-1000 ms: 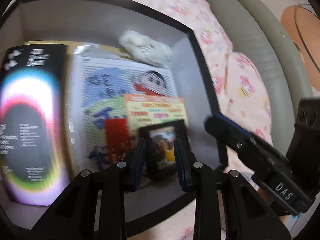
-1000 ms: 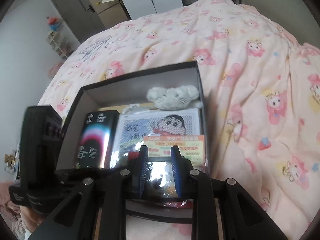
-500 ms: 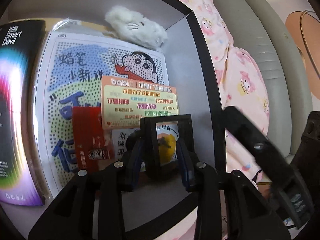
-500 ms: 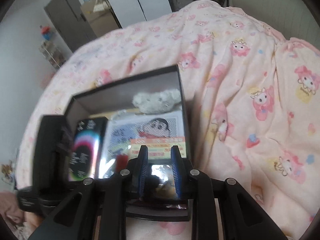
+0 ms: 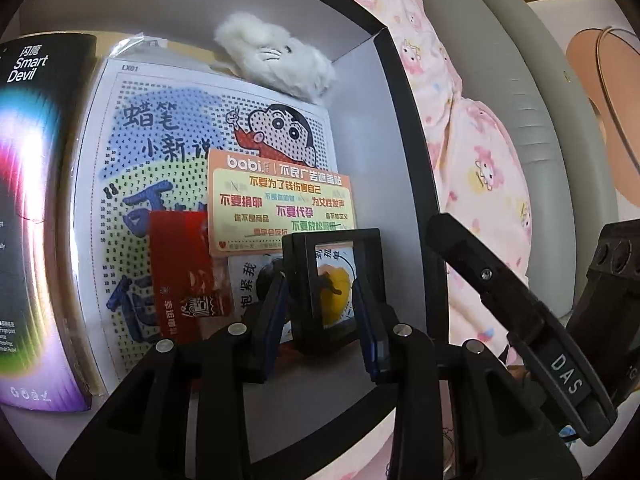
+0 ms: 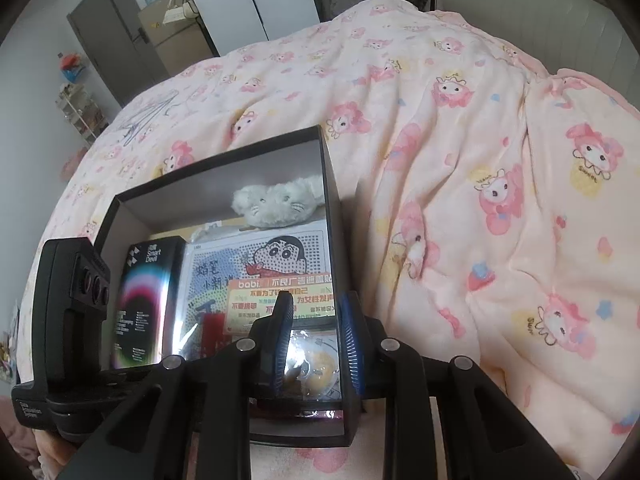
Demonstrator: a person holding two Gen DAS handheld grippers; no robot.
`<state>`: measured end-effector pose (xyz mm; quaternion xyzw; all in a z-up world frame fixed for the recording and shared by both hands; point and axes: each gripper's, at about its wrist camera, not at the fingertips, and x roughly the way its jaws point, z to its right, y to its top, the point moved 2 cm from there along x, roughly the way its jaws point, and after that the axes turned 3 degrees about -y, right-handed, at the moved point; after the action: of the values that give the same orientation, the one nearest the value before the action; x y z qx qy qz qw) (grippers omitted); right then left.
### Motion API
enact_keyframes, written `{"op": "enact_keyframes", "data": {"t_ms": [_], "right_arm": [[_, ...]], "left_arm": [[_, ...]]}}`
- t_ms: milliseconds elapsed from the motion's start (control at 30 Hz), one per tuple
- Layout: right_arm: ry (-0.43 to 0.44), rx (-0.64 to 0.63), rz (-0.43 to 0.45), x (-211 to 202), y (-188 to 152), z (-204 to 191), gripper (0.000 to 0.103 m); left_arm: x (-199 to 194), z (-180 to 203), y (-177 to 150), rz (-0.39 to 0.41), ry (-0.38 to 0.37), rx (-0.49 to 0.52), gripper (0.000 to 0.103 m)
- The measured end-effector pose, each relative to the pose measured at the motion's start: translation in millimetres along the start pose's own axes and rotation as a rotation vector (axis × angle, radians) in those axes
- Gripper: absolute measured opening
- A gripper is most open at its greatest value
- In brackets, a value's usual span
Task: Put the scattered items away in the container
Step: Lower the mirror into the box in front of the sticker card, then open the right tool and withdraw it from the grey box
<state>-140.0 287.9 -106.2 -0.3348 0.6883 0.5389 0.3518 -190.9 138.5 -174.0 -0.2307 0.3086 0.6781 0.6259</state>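
Note:
A black box [image 5: 404, 128] with grey inner walls lies open on a pink bed cover. My left gripper [image 5: 320, 304] is inside it, shut on a small black picture frame [image 5: 334, 280] with a yellow picture, held upright over the box floor near the right wall. My right gripper [image 6: 314, 344] hovers over the box's near right corner [image 6: 336, 216], jaws a little apart with nothing between them; the frame [image 6: 316, 364] lies below it. The right gripper also shows in the left wrist view [image 5: 520, 320].
In the box lie a cartoon bead sheet [image 5: 180, 152], an orange sticker card [image 5: 280, 204], a red card [image 5: 184, 276], a black Smart Devil package [image 5: 32, 200] and a white plush [image 5: 276, 56]. A grey headboard [image 5: 520, 100] borders the bed.
My left gripper has gone deeper into the box with the frame, lowering it toward the floor. My right gripper has shifted right, toward the box's right wall.

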Motion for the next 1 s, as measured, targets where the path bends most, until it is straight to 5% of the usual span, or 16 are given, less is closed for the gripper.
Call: {"op": "enact_keyframes", "data": {"t_ms": [233,333,600,833,1000], "right_arm": [[0.023,-0.048,0.113,-27.7,3.4,-12.2,0.026],[0.019,-0.059,0.158,-46.2,7.3,-23.2,0.049],[-0.001,-0.069,0.244,-102.7,10.2,-54.7,0.074],[-0.004,-0.102,0.299,-158.1,-0.9,-82.8,0.078],[-0.009,-0.081,0.321,-196.8,-27.5,-90.5,0.078]], "left_arm": [[-53.2,19.2,-2.3,0.172,0.18,0.099,0.063],[-89.0,30.4,-6.5,0.285,0.296,0.147,0.073],[-171.5,55.2,-25.3,0.496,0.43,0.235,0.086],[-229.0,82.4,-63.8,0.619,0.538,0.288,0.095],[-256.8,96.6,-104.9,0.666,0.544,0.3,0.095]]}}
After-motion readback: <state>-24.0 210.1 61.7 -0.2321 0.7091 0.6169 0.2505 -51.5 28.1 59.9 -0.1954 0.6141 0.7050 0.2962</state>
